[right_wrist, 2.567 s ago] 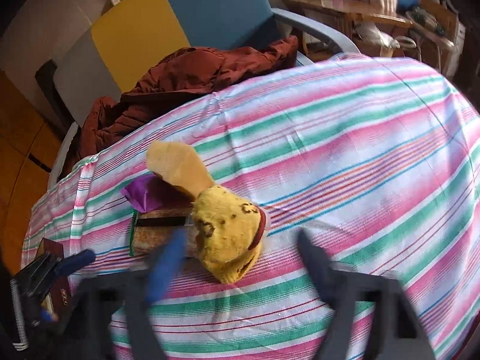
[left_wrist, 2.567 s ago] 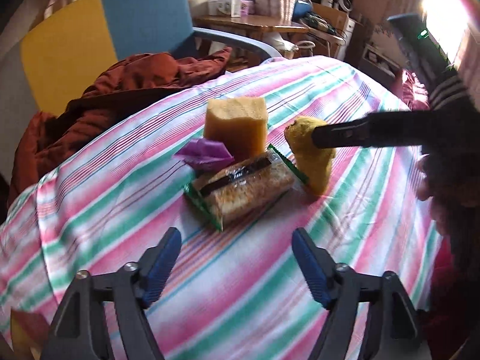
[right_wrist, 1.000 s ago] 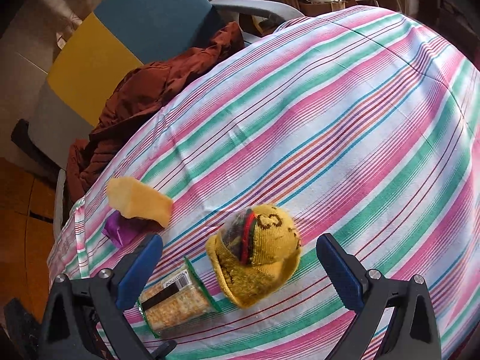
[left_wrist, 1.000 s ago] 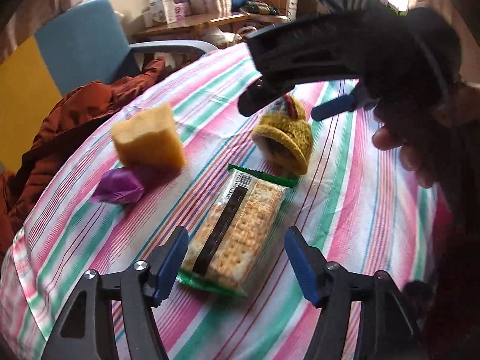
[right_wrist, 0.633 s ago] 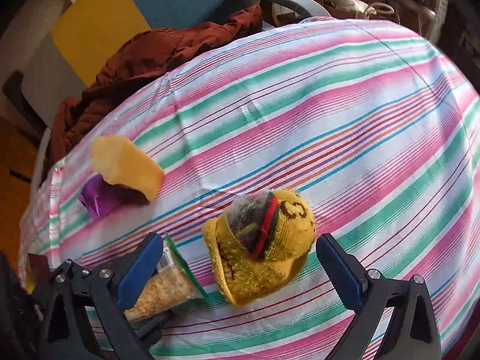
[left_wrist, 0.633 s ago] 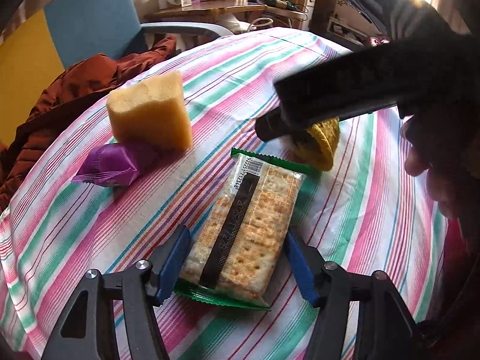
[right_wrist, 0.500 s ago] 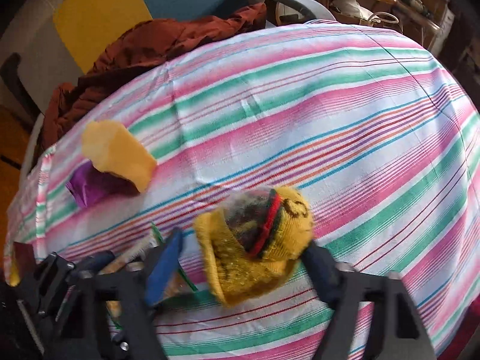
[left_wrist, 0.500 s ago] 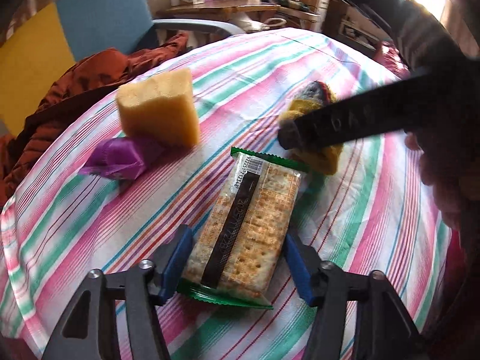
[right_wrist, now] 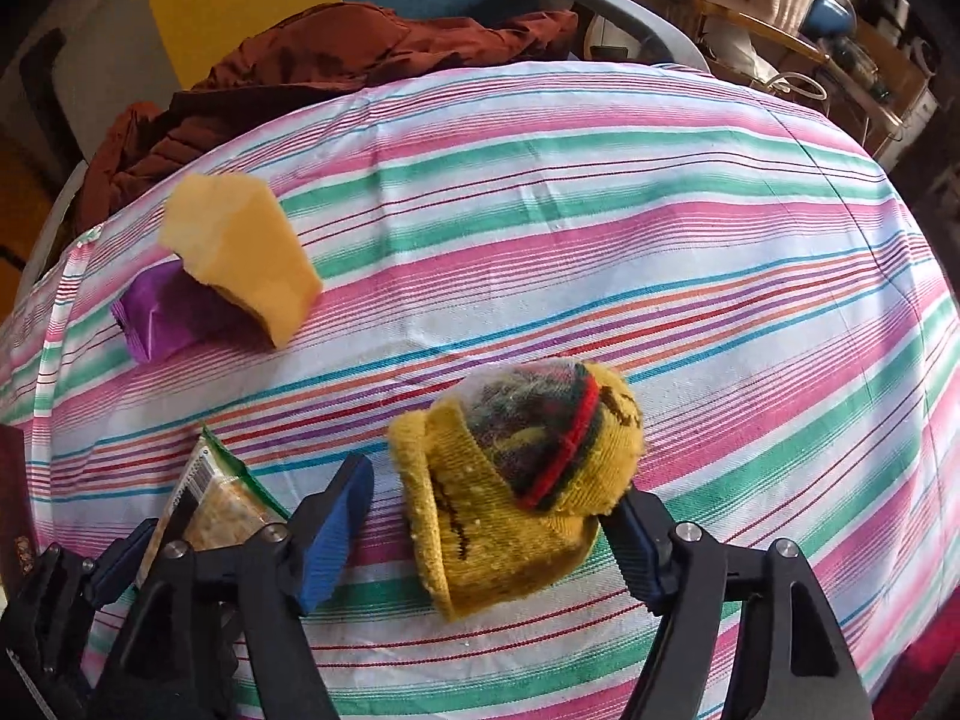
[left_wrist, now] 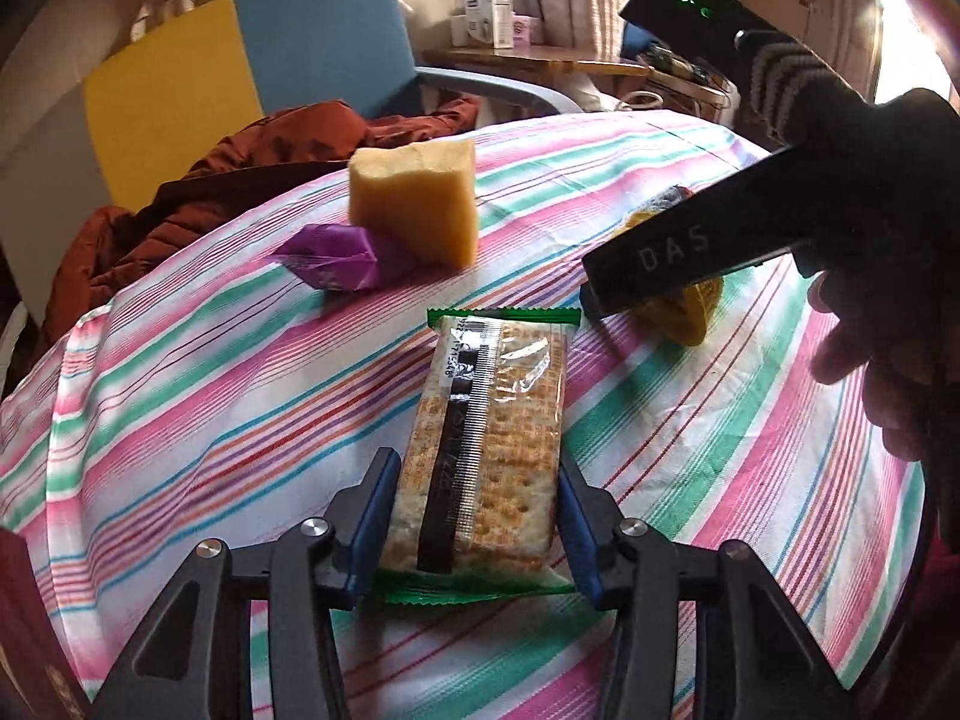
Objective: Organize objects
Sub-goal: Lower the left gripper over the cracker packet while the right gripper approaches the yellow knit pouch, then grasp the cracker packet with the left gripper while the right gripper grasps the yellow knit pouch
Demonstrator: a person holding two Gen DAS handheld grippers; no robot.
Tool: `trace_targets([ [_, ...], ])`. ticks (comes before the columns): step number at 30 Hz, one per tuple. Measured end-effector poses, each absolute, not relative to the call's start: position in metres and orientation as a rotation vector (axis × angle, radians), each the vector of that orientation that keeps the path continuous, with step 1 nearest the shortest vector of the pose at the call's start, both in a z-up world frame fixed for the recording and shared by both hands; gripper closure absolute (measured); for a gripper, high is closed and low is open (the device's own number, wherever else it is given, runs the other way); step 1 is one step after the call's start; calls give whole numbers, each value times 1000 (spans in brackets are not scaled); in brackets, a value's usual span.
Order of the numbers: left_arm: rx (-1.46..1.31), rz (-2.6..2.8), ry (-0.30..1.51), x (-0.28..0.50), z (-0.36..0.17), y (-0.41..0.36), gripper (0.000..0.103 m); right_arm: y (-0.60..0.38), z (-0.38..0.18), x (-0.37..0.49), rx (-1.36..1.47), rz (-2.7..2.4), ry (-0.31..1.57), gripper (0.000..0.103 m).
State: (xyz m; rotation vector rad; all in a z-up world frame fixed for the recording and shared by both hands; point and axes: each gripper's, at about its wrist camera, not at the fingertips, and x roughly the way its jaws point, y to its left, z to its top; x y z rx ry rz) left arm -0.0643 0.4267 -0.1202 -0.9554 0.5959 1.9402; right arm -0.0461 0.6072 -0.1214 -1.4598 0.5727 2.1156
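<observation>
A cracker packet (left_wrist: pixel 487 438) with green ends lies on the striped tablecloth (left_wrist: pixel 180 372). My left gripper (left_wrist: pixel 477 516) has its blue pads against both long sides of the packet, shut on it. The packet also shows in the right wrist view (right_wrist: pixel 219 504). A yellow knitted sock (right_wrist: pixel 516 480) lies rolled up between the fingers of my right gripper (right_wrist: pixel 486 531); the right pad touches it, the left pad stands apart. In the left wrist view the sock (left_wrist: pixel 690 306) is mostly hidden behind the right gripper's body. A yellow sponge (left_wrist: pixel 417 204) and a purple wrapper (left_wrist: pixel 333 255) sit further back.
A rust-red jacket (right_wrist: pixel 336 66) lies over a blue and yellow chair (left_wrist: pixel 270 54) behind the table. A wooden side table (left_wrist: pixel 540 54) with boxes stands further back. A dark red object (left_wrist: pixel 24 630) sits at the table's near left edge.
My left gripper has moved forward over the cracker packet and closed its pads onto its sides. My right gripper has dropped lower around the sock and narrowed its opening.
</observation>
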Motion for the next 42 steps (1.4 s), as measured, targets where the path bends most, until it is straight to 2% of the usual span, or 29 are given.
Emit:
trace_targets([
  [4,-948,1955,587,-64,-121,425,52,604,-122,-47,-1474,2112,501,29],
  [15,-956,1947,542,-69,-124,424,51,612,-121,-42,-1469,2116,465,30],
  [18,-954,1948,542,-68,-124,425,51,611,-121,-41,-1458,2129,457,36],
  [20,-952,1949,544,-69,-124,425,51,612,-120,-41,-1449,2138,455,43],
  [28,-962,1958,530,-69,-121,420,55,613,-116,-51,-1430,2170,474,54],
  [36,-1011,1996,524,-55,-116,386,55,565,-110,-54,-1426,2266,524,55],
  [42,-1079,2013,471,-44,-111,353,55,542,-114,-69,-1493,2359,423,55],
])
